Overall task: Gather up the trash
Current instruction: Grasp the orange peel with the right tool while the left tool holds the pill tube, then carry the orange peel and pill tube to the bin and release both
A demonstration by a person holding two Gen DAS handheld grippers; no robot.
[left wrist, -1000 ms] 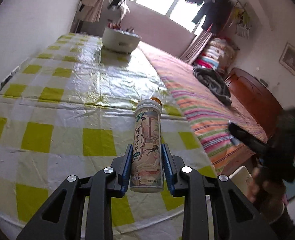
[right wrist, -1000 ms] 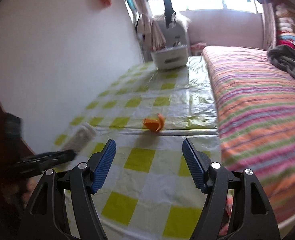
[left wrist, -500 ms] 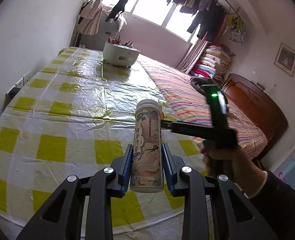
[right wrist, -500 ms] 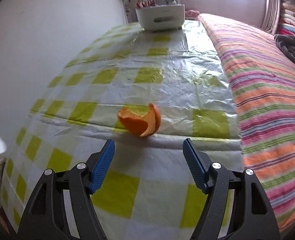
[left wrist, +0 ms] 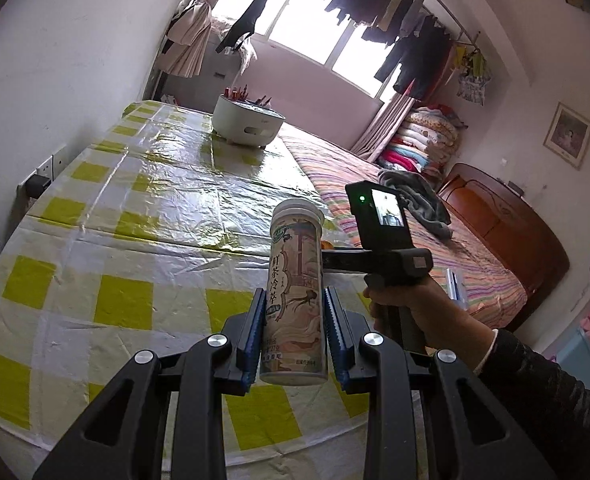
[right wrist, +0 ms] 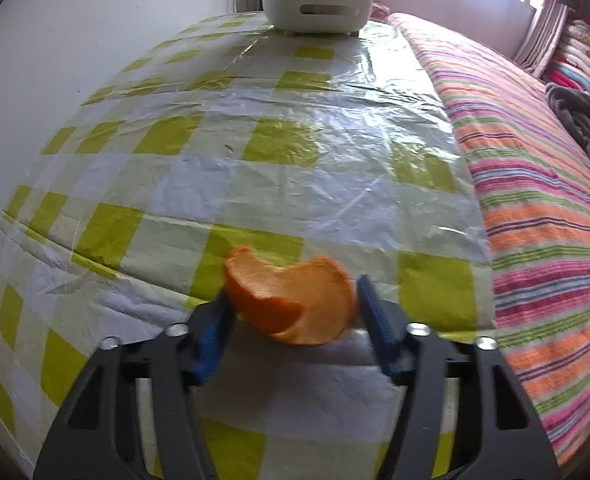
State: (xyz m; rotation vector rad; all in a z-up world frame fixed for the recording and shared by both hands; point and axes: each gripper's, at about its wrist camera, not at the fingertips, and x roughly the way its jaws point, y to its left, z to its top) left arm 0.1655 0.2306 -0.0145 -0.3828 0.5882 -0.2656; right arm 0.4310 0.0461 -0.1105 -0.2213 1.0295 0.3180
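Observation:
A tall printed drink bottle (left wrist: 295,264) with a white cap is held upright above the checked table (left wrist: 135,216), my left gripper (left wrist: 294,292) shut on its lower half. A curled orange peel (right wrist: 291,304) lies on the table near the bed-side edge. My right gripper (right wrist: 295,292) points down over it with the peel between its blue pads. Its jaws are closing: the left pad is at the peel's edge and a sliver of gap shows at the right pad. In the left wrist view a hand (left wrist: 407,304) holds that gripper just right of the bottle.
A white tub (right wrist: 319,4) with utensils stands at the table's far end. A striped bed (right wrist: 535,200) runs along the table's right side, with dark clothes on it. The white wall (left wrist: 55,80) with a socket (left wrist: 43,176) borders the left.
The right gripper came in from the right, dropped down over the orange peel and narrowed its jaws around it. The left gripper drifted slightly, still holding the bottle.

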